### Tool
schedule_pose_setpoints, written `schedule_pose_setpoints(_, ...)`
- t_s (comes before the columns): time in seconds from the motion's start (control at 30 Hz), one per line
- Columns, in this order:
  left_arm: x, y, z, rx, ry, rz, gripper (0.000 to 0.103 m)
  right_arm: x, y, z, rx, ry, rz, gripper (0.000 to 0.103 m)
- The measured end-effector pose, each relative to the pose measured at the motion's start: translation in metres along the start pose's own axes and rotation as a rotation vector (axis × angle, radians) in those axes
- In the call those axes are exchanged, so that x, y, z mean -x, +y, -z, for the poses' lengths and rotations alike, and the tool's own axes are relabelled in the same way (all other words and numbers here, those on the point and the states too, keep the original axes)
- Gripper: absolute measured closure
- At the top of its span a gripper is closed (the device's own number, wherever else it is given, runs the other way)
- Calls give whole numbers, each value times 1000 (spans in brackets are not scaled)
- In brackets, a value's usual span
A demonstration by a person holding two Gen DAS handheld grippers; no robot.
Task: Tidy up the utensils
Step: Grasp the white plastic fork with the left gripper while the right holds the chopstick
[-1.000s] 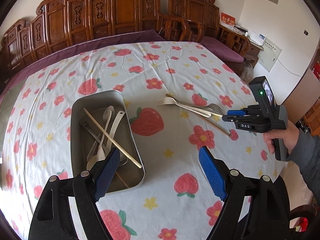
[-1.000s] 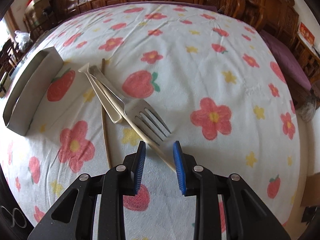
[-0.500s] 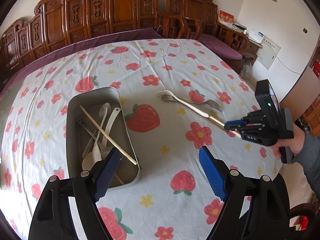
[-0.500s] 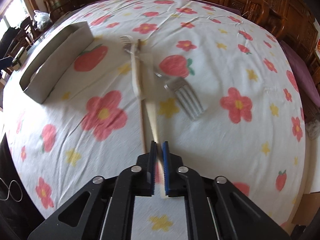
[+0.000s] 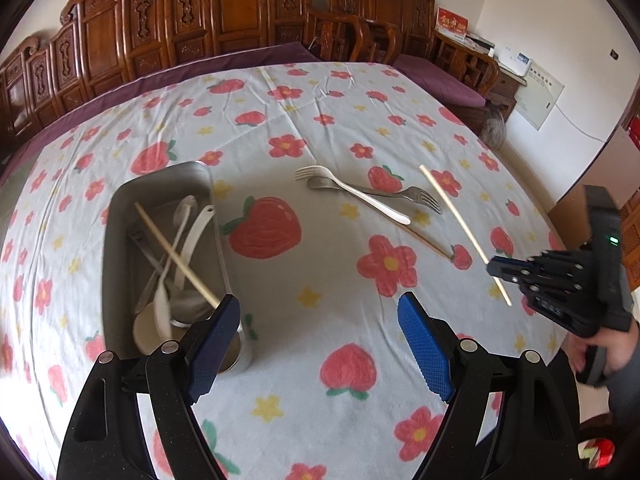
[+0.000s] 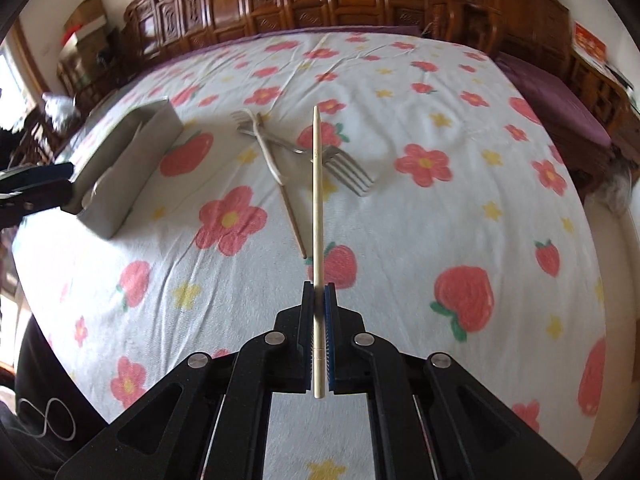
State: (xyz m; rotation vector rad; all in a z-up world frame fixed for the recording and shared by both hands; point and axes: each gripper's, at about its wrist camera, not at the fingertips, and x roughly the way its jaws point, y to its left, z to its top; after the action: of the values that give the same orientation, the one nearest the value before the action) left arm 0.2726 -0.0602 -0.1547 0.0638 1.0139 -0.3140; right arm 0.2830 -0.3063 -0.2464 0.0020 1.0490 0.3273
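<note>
Where my left gripper (image 5: 318, 340) hangs with its blue pads spread wide on nothing, its near finger covers the bottom corner of the grey rectangular metal tray (image 5: 120, 240), so the heap of pale spoons (image 5: 180, 248) and one chopstick inside is partly hidden and blurred. My right gripper (image 6: 319, 320) is clamped on a pale wooden chopstick (image 6: 316, 200), which sticks out toward twelve o'clock above the strawberry-print tablecloth (image 6: 400, 240). At about eleven o'clock from it lie a white plastic fork (image 6: 260, 140), a steel fork (image 6: 344, 164) and a darker brown chopstick (image 6: 292, 220), crossed together. My hand (image 5: 600, 352) is cut off at the frame edge.
</note>
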Motion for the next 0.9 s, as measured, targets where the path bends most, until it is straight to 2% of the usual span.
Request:
schedule_pose_setpoints(0.23, -31, -20, -21, 1, 16, -29, 25, 11, -8, 6, -33, -49, 0, 97)
schedule_pose_setpoints(0.53, -77, -42, -50, 23, 23, -64, 25, 15, -17, 8, -47, -57, -17, 97)
schedule_pose_setpoints(0.67, -95, -48, -56, 18, 38, -58, 33, 12, -22, 11, -79, -57, -33, 97)
schedule_pose_setpoints(0.8, -110, -51, -69, 26, 43, -53, 35, 9, -22, 12, -73, -46, -38, 97)
schedule_pose_setpoints(0.87, -120, -50, -77, 39, 59, -70, 42, 7, -22, 13, -69, -41, -35, 97)
schedule_pose_setpoints(0.9, -125, -49, -81, 47, 67, -75, 43, 7, -22, 14, -64, -40, -29, 97)
